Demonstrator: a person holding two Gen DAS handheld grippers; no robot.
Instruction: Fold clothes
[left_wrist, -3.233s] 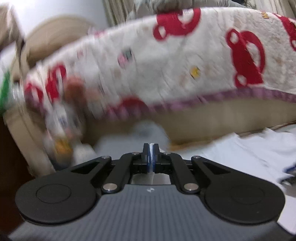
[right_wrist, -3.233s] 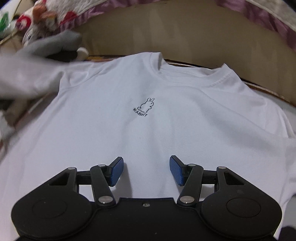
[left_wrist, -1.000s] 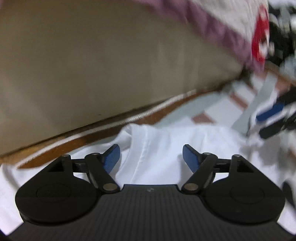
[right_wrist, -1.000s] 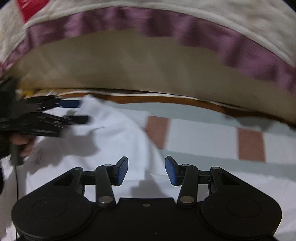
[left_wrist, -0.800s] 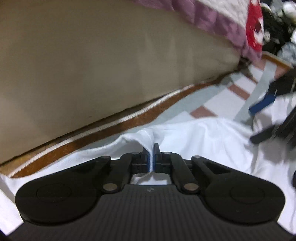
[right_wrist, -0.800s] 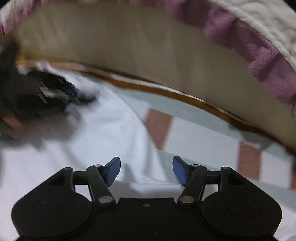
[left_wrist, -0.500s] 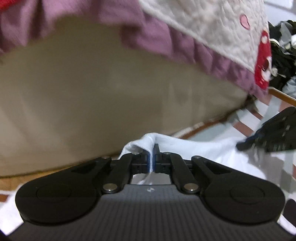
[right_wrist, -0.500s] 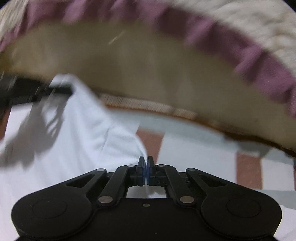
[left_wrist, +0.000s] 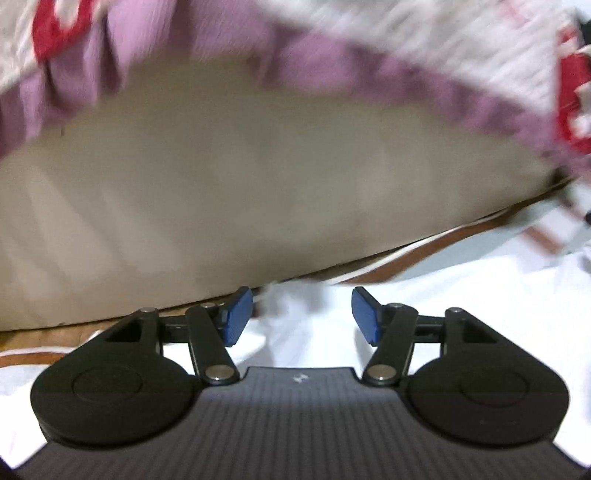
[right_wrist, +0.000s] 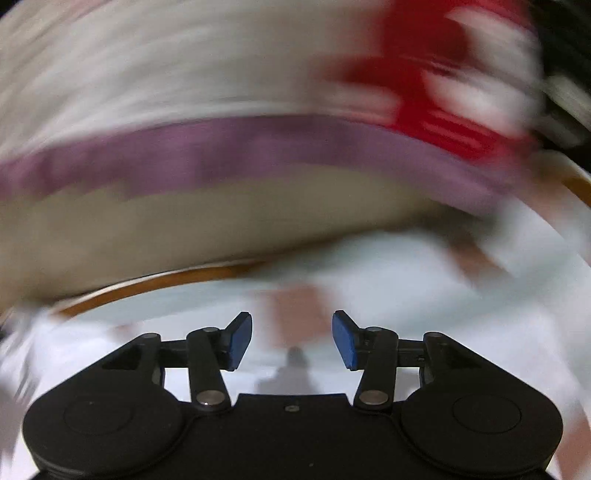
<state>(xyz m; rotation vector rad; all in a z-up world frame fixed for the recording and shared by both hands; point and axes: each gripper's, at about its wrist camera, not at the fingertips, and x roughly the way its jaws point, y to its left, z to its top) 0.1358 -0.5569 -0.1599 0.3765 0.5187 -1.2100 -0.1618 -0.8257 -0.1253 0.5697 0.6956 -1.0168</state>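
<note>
The white T-shirt (left_wrist: 461, 295) lies on a pale sheet with brown checks. In the left wrist view a raised fold of it (left_wrist: 295, 306) sits between the blue pads of my left gripper (left_wrist: 302, 317), whose jaws are opening and no longer press on the cloth. In the blurred right wrist view my right gripper (right_wrist: 291, 339) hovers over the checked sheet (right_wrist: 295, 306) at the shirt's edge (right_wrist: 92, 343). Its jaws are opening too, with nothing between them.
A tall beige mattress side (left_wrist: 258, 192) rises just beyond the shirt, with a purple-frilled quilt (left_wrist: 332, 77) with red prints hanging over it. A brown and white trim (left_wrist: 406, 254) runs along its foot. Dark clutter (right_wrist: 565, 55) shows at the far right.
Both grippers were shut on folds of the white shirt half a second ago and have now let go. The right gripper has swung sideways off the shirt; the left has tilted up a little.
</note>
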